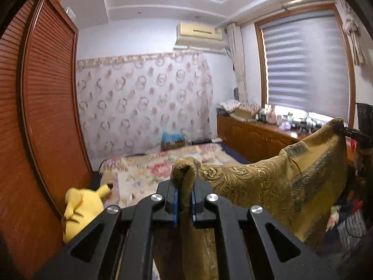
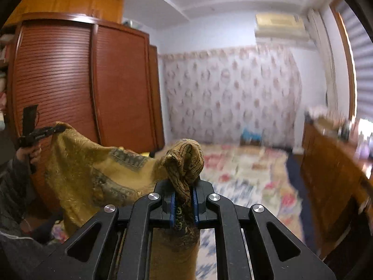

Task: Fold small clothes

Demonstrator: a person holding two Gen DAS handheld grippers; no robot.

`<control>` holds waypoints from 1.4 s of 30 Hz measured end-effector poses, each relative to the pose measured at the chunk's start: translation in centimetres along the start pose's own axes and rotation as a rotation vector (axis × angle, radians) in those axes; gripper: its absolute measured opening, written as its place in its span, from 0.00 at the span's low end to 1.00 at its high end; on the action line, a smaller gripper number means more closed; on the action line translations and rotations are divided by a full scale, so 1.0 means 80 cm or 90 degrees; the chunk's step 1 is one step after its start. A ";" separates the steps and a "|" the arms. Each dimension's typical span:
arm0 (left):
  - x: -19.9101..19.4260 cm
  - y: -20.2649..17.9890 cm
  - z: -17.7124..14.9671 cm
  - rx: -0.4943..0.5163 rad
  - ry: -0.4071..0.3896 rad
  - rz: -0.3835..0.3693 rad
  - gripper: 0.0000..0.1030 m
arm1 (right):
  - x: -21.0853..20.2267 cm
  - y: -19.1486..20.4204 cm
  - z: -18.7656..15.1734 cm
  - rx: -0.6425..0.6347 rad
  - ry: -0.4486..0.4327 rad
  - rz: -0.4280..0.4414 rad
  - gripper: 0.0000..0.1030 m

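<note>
A mustard-gold patterned cloth (image 1: 275, 182) hangs stretched in the air between both grippers, above the bed. My left gripper (image 1: 184, 198) is shut on one bunched corner of it. My right gripper (image 2: 184, 198) is shut on another bunched corner. In the left wrist view the right gripper (image 1: 345, 129) shows at the far right, holding the cloth's upper corner. In the right wrist view the left gripper (image 2: 58, 129) shows at the left, holding the cloth (image 2: 93, 168) that sags between the two.
A bed with a floral cover (image 1: 144, 175) lies below. A yellow plush toy (image 1: 81, 207) sits at its left by the brown louvred wardrobe (image 1: 46, 116). A wooden cabinet (image 1: 254, 135) with clutter stands under the window at right.
</note>
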State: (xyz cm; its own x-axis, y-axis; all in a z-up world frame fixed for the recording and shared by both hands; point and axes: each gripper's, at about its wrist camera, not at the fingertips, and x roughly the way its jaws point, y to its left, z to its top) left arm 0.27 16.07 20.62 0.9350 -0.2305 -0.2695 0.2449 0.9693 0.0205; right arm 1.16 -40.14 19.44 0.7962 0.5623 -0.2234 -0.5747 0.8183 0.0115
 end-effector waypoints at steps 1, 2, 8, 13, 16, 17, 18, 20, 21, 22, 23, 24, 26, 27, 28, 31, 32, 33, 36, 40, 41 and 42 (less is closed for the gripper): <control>0.011 0.005 0.017 0.005 -0.003 0.009 0.05 | 0.002 -0.003 0.025 -0.017 -0.011 -0.013 0.08; 0.023 0.009 0.029 0.011 -0.005 0.021 0.05 | 0.009 -0.008 0.045 -0.028 -0.015 -0.020 0.08; 0.184 0.052 0.057 0.010 0.045 0.099 0.05 | 0.151 -0.071 0.120 -0.082 0.071 -0.113 0.08; 0.363 0.077 -0.020 0.008 0.150 0.112 0.18 | 0.342 -0.161 0.035 -0.039 0.244 -0.159 0.20; 0.433 0.078 -0.081 -0.022 0.241 0.059 0.23 | 0.417 -0.206 -0.052 0.049 0.331 -0.182 0.29; 0.444 0.075 -0.099 -0.026 0.258 0.046 0.24 | 0.433 -0.216 -0.084 0.079 0.348 -0.179 0.29; 0.452 0.068 -0.118 -0.018 0.275 0.036 0.29 | 0.441 -0.219 -0.104 0.087 0.361 -0.180 0.29; 0.456 0.054 -0.140 -0.002 0.298 0.030 0.39 | 0.452 -0.216 -0.148 0.079 0.390 -0.166 0.30; 0.452 0.045 -0.152 0.004 0.308 0.022 0.42 | 0.455 -0.213 -0.165 0.069 0.406 -0.157 0.30; 0.449 0.040 -0.161 0.009 0.316 0.014 0.46 | 0.456 -0.207 -0.175 0.061 0.417 -0.154 0.31; 0.444 0.031 -0.165 0.014 0.323 0.009 0.49 | 0.455 -0.203 -0.184 0.056 0.423 -0.150 0.33; 0.440 0.026 -0.169 0.019 0.327 0.007 0.56 | 0.453 -0.194 -0.191 0.052 0.427 -0.146 0.34; 0.428 0.017 -0.173 0.016 0.327 -0.003 0.58 | 0.442 -0.185 -0.199 0.052 0.427 -0.134 0.39; 0.418 0.014 -0.175 0.011 0.328 -0.011 0.58 | 0.438 -0.182 -0.201 0.054 0.423 -0.130 0.40; 0.410 0.009 -0.178 0.008 0.328 -0.015 0.58 | 0.427 -0.176 -0.200 0.056 0.418 -0.126 0.42; 0.388 -0.001 -0.190 0.010 0.333 -0.017 0.59 | 0.402 -0.165 -0.205 0.063 0.405 -0.115 0.45; 0.376 -0.006 -0.197 0.008 0.336 -0.021 0.59 | 0.396 -0.160 -0.209 0.065 0.401 -0.114 0.46; 0.368 -0.006 -0.201 0.005 0.336 -0.023 0.59 | 0.387 -0.155 -0.211 0.067 0.398 -0.113 0.46; 0.333 -0.012 -0.222 -0.015 0.332 -0.030 0.59 | 0.361 -0.140 -0.228 0.077 0.387 -0.110 0.47; 0.301 -0.010 -0.252 -0.016 0.336 -0.011 0.59 | 0.345 -0.121 -0.257 0.088 0.389 -0.101 0.47; 0.296 -0.009 -0.258 -0.016 0.336 -0.005 0.59 | 0.345 -0.118 -0.265 0.089 0.393 -0.102 0.47; 0.291 -0.006 -0.268 -0.022 0.342 -0.001 0.59 | 0.346 -0.117 -0.273 0.089 0.401 -0.108 0.47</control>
State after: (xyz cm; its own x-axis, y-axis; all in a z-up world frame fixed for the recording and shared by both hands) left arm 16.41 12.10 -6.28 0.6697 -0.1651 -0.7240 0.2299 0.9732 -0.0092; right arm 24.45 -34.83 -8.14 0.5856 0.2820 -0.7599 -0.3873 0.9209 0.0433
